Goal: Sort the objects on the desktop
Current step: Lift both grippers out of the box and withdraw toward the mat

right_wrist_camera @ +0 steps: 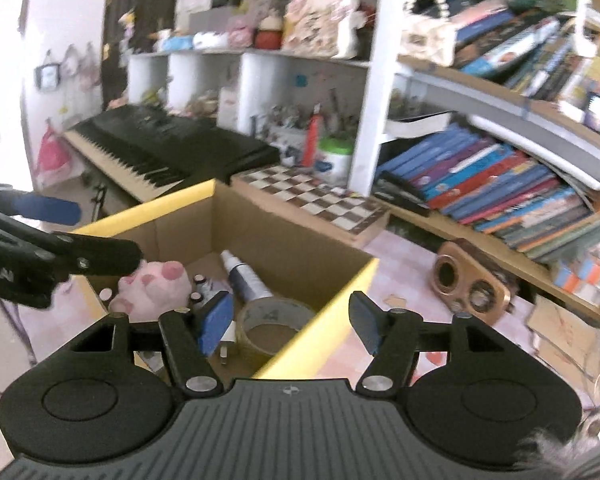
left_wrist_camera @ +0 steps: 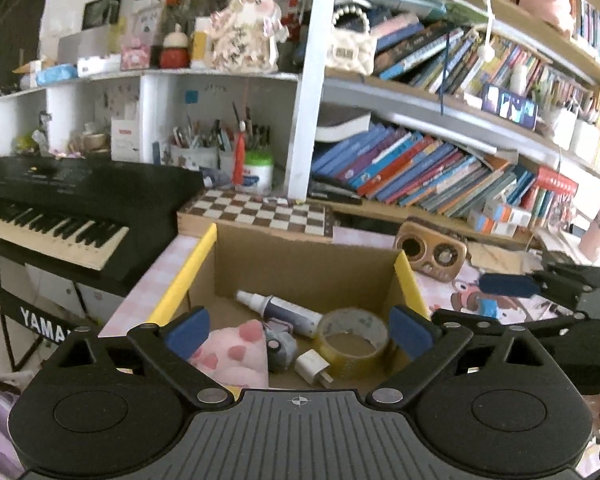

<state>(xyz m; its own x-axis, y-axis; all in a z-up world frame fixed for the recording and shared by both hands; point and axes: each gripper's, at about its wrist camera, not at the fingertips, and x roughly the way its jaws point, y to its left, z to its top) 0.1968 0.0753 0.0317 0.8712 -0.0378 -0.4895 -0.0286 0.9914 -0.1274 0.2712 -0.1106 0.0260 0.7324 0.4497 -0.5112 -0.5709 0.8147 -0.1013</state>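
Left wrist view: left gripper [left_wrist_camera: 298, 330] hangs over the cardboard box [left_wrist_camera: 300, 264], jaws spread wide with nothing between the blue pads.
Right wrist view: right gripper [right_wrist_camera: 292, 320] straddles the box's yellow-edged right wall [right_wrist_camera: 320, 320], jaws likewise released and empty.
Box contents: pink plush [left_wrist_camera: 236, 350] at 7 o'clock of the box floor, spray bottle [left_wrist_camera: 278, 312] lying across the centre, tape roll [left_wrist_camera: 354, 340] at 5 o'clock, white charger plug [left_wrist_camera: 312, 368] touching the tape roll at its 8 o'clock, a small grey item [left_wrist_camera: 280, 344] between plush and tape, too blurred to name.
Still on the desk: wooden speaker [left_wrist_camera: 430, 256] at 2 o'clock outside the box, near the bookshelf [left_wrist_camera: 420, 168]; chessboard [left_wrist_camera: 256, 212] at 12 o'clock behind the box.
Progress, as a judgement: several items sit in the box already, so the sorting looks well advanced; the speaker seems the likeliest piece left.
Uncertain: whether the chessboard or the loose cardboard at the right edge count as things to sort cannot be told.
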